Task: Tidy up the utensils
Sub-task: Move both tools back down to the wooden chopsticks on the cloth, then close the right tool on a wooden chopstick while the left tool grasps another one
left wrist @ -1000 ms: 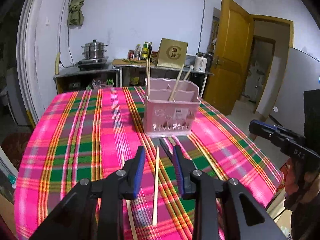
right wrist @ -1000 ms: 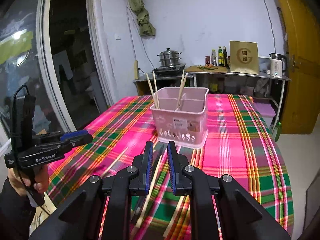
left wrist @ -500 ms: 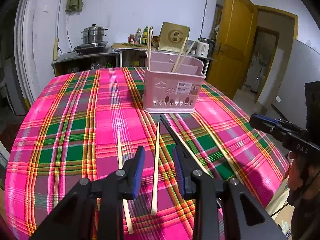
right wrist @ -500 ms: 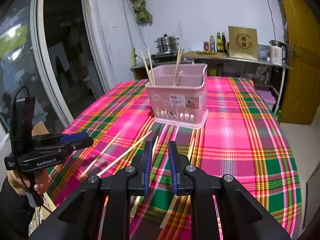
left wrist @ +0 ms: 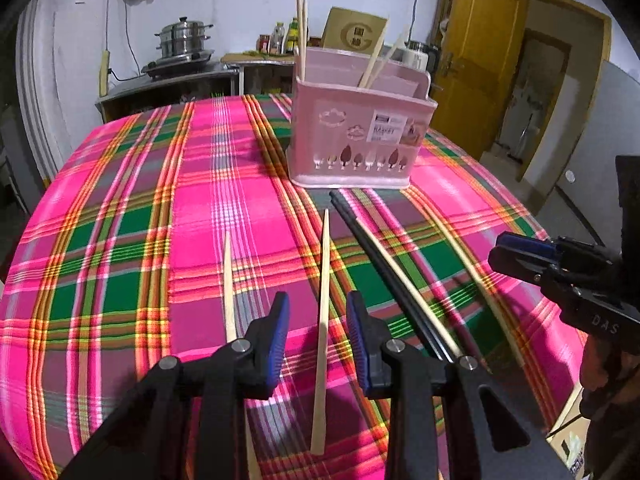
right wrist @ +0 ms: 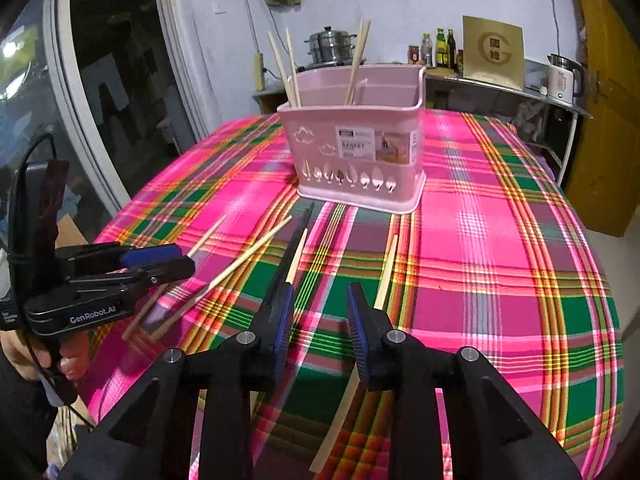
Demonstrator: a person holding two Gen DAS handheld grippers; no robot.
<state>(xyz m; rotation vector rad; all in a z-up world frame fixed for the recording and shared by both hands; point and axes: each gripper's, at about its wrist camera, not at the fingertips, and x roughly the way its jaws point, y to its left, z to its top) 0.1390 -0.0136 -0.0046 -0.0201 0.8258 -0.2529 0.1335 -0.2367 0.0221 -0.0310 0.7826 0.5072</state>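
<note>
Chopsticks are lying loose on the tabletop, and one pale wooden chopstick is sitting right between the wide-apart jaws of the left gripper, running lengthwise along the fingers with its thin tip pointing away toward the pink utensil basket. Nothing is being held: the blue pads are standing clear of the stick on both sides. The right gripper is also hanging with its jaws parted and empty, a second wooden chopstick passing under its right finger and a black chopstick pair lying by its left finger. Judging by looks, these sticks are going to be light, stiff and smooth, lying flat on soft plaid cloth, so a pinch is likely to roll or skid them unless the pads are closing squarely across the shaft. Taking hold near the thicker end, or a little past the middle, seems the safer choice, since the tapered tip offers little to bite on. Farther out, another wooden chopstick is lying to the left, and the basket is standing upright beyond, already carrying a few upright chopsticks in its compartments.
</note>
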